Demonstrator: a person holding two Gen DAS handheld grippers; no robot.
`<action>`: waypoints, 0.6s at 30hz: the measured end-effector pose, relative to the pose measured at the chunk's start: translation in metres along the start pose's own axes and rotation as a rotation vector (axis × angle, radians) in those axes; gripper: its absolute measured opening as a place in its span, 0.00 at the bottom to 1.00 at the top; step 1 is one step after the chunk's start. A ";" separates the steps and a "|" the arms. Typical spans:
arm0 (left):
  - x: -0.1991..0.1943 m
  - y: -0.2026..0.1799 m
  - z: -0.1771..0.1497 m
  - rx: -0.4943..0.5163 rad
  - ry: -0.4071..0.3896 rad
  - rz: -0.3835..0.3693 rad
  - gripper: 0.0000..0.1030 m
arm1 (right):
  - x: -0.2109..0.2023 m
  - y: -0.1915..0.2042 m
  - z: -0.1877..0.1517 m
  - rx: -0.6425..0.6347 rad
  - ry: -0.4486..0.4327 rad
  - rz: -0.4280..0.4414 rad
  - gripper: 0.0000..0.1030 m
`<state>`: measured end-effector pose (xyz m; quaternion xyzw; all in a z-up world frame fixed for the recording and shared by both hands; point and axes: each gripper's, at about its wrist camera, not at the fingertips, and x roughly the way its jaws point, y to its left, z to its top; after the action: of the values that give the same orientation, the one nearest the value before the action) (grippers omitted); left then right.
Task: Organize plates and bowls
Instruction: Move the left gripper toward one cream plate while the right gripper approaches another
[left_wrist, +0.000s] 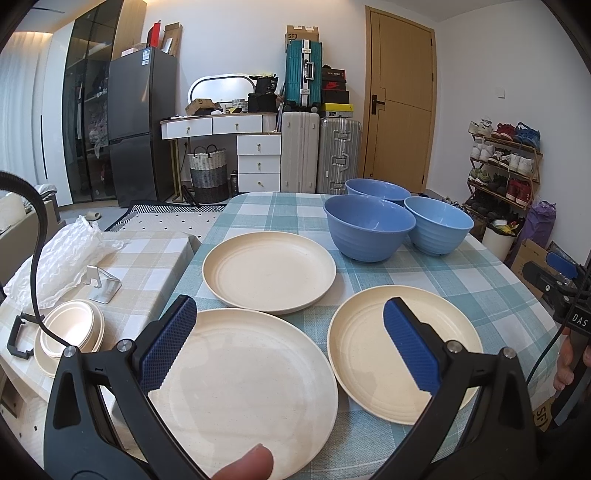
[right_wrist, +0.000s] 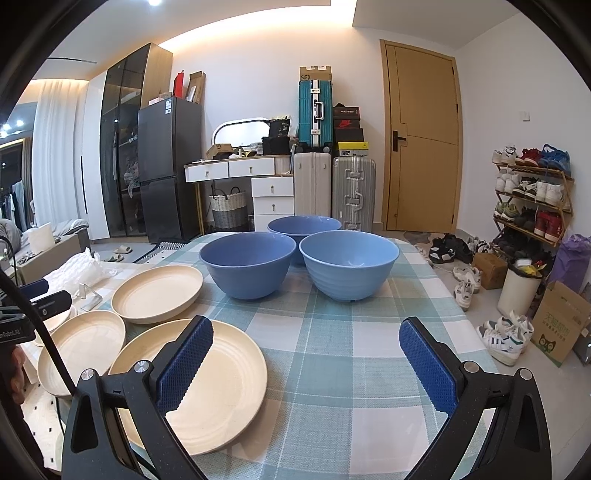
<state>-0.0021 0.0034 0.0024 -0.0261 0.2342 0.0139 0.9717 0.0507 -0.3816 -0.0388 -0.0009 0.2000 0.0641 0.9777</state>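
- Plates, three of them and all cream, lay on the bench (left_wrist: 480, 273) under its teal checked cloth: a far plate (left_wrist: 269, 272), a near-left plate (left_wrist: 251, 391) and a near-right plate (left_wrist: 402, 350), close together but each flat on the cloth, none stacked.
- Behind them stood three blue bowls, upright and clustered: a left bowl (right_wrist: 248, 264), a right bowl (right_wrist: 349, 264) just beside it, and a rear bowl (right_wrist: 303, 226) partly hidden between the two.
- The left gripper (left_wrist: 290, 345) hovered above the two near plates, jaws spread wide and holding nothing.
- The right gripper (right_wrist: 306, 365) hung over bare cloth just right of the near-right plate, jaws likewise spread and empty.
- On a lower side table (left_wrist: 155, 258) to the left sat a small stack of cream dishes (left_wrist: 72, 330), a metal stand (left_wrist: 104, 284) and crumpled air-cushion wrap (left_wrist: 62, 254).
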 end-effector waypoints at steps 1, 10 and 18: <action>-0.001 0.002 0.000 -0.001 0.000 0.004 0.98 | 0.001 0.002 0.002 0.001 0.001 0.008 1.00; -0.004 0.034 0.013 -0.073 0.055 0.044 0.98 | 0.015 0.031 0.017 -0.014 0.026 0.071 1.00; -0.013 0.068 0.033 -0.067 0.050 0.117 0.98 | 0.036 0.065 0.037 -0.058 0.065 0.150 1.00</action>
<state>-0.0010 0.0729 0.0343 -0.0454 0.2591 0.0778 0.9616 0.0899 -0.3119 -0.0174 -0.0163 0.2291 0.1428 0.9627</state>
